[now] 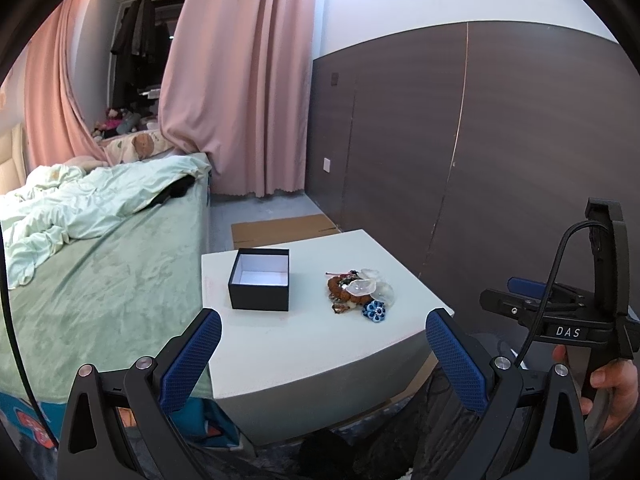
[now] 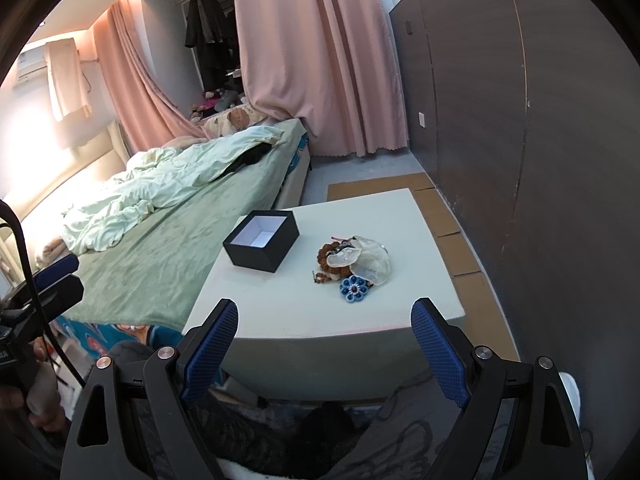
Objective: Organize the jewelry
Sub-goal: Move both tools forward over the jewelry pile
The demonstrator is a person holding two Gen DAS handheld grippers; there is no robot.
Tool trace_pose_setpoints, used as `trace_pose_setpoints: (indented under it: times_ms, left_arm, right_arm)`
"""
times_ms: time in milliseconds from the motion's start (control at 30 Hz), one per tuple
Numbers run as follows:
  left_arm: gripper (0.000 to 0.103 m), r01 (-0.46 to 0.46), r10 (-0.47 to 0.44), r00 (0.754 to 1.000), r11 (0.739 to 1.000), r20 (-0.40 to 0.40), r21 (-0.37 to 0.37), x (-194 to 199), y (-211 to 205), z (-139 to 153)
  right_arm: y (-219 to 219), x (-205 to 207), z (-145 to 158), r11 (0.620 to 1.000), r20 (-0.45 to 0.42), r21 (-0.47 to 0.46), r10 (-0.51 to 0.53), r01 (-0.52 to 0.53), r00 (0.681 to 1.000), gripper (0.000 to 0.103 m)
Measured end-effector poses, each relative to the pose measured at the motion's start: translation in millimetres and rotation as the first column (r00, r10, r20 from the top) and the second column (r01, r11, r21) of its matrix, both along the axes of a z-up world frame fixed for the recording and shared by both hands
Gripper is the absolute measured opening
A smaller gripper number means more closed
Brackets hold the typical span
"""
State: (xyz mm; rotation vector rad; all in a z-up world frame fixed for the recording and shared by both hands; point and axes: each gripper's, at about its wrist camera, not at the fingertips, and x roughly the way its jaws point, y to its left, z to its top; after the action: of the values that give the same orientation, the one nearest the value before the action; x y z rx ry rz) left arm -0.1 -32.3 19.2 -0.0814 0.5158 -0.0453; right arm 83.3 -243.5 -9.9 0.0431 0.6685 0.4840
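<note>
An open black box (image 1: 259,279) with a white, empty inside stands on the white table (image 1: 312,344); it also shows in the right wrist view (image 2: 262,245). To its right lies a jewelry pile (image 1: 359,290): a brown bead bracelet (image 2: 329,258), pale shell-like flower pieces (image 2: 370,264) and a blue flower ornament (image 2: 354,289). My left gripper (image 1: 322,322) is open and empty, short of the table's near edge. My right gripper (image 2: 325,314) is open and empty, also short of the table; it shows at the right of the left wrist view (image 1: 520,286).
A bed (image 1: 100,264) with a green sheet and rumpled quilt touches the table's left side. A dark wood panel wall (image 1: 500,152) runs along the right. Flat cardboard (image 2: 440,208) lies on the floor behind and beside the table. Pink curtains (image 1: 240,80) hang at the back.
</note>
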Motion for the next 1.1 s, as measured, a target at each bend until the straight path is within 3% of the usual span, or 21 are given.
trace_pose_setpoints:
  times_ms: [567, 900, 1100]
  left_arm:
    - [0.101, 0.046, -0.047, 0.997, 0.999, -0.066, -0.02, 74, -6, -23]
    - [0.089, 0.071, -0.079, 0.981, 0.996, -0.177, -0.049, 133, -12, -62]
    - [0.082, 0.083, -0.098, 0.968, 0.994, -0.232, -0.073, 161, -12, -82]
  right_arm:
    - [-8, 59, -22, 1.0, -0.045, -0.009, -0.013, 0.013, 0.999, 0.088]
    - [-17, 100, -57, 0.999, -0.121, -0.016, -0.033, 0.032, 0.992, 0.087]
    - [-19, 125, -76, 1.0, -0.172, -0.015, -0.029, 0.027, 0.985, 0.076]
